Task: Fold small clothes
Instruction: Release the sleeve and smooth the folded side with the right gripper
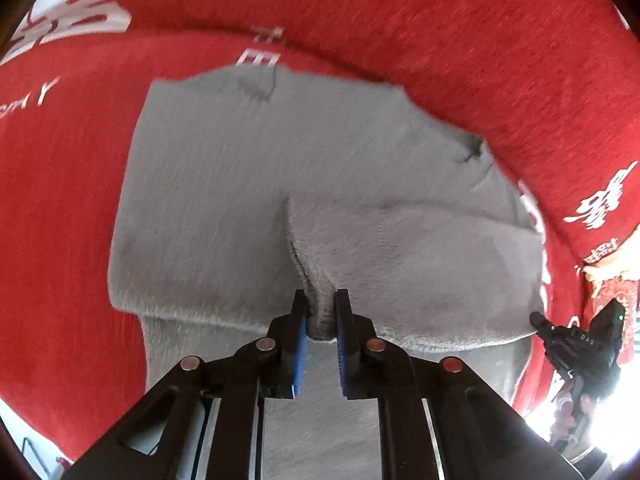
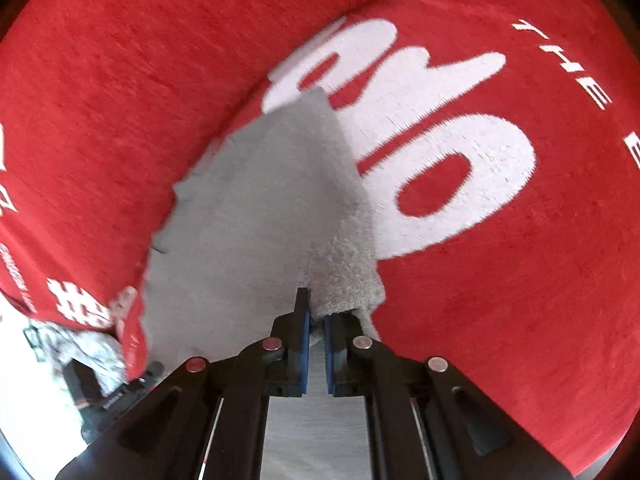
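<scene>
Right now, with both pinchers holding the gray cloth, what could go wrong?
1. The left gripper pinches only a small bunched bit of the gray cloth, so it might slip out if pulled.
2. The right gripper also holds just an edge; uneven pulling could make a crooked fold.
3. The cloth lies on a soft red blanket, so the blanket might snag or drag along.

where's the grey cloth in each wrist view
Left wrist: the grey cloth fills the middle, its near edge pinched in the left claw.
Right wrist: it is a narrower wedge at centre-left, its near edge pinched in the right claw.
Shared landmark: the red cover with white lettering under it.
</scene>
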A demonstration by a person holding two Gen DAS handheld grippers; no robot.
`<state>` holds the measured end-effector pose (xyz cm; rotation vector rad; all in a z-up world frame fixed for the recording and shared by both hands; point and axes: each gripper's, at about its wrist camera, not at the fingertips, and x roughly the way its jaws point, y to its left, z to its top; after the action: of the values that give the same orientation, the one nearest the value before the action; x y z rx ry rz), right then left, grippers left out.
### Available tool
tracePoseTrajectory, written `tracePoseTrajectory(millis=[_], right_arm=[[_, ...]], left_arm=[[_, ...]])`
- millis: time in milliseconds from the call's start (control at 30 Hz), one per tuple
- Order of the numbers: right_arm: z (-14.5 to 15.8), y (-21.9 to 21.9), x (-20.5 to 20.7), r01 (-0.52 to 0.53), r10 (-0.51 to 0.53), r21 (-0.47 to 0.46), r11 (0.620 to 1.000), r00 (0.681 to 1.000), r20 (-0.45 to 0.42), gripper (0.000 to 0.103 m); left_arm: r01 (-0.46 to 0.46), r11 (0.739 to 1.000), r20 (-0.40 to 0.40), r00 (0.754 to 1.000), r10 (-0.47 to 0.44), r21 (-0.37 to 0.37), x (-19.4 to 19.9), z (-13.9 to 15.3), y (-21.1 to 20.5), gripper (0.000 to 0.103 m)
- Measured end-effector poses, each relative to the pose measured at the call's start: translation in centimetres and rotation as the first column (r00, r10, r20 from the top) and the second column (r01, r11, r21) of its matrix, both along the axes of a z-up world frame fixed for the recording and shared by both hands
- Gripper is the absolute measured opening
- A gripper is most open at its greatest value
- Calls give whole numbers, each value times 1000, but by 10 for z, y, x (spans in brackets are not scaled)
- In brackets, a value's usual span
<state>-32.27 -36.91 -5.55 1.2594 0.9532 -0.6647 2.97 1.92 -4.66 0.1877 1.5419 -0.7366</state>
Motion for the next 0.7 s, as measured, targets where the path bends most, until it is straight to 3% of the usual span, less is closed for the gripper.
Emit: tracePoseTrajectory(millis=[133, 200, 267, 333, 467, 700], right_arm=[[0, 3, 3, -45, 45, 7, 999, 999, -12, 11], [7, 9, 6, -107, 107, 17, 994, 994, -36, 21], [19, 15, 9, -170, 170, 5, 985, 985, -25, 42], [36, 17, 9, -203, 203, -43, 978, 979, 10, 49], [49, -14, -1, -120, 120, -119, 986, 993, -6, 49], [8, -64, 10, -31, 30, -65, 997, 999, -12, 49]], left_arm=[[-25, 997, 67, 998, 21, 70, 4, 6, 14, 15], [-21, 995, 85, 996, 13, 97, 6, 9, 19, 15], [-12, 994, 96, 995, 1, 112, 8, 14, 23, 15], [-4, 994, 108, 994, -8, 112, 8, 19, 18, 15], [29, 994, 147, 988, -44, 103, 3, 30, 1, 15], [78, 993, 151, 984, -91, 89, -13, 21, -43, 15]])
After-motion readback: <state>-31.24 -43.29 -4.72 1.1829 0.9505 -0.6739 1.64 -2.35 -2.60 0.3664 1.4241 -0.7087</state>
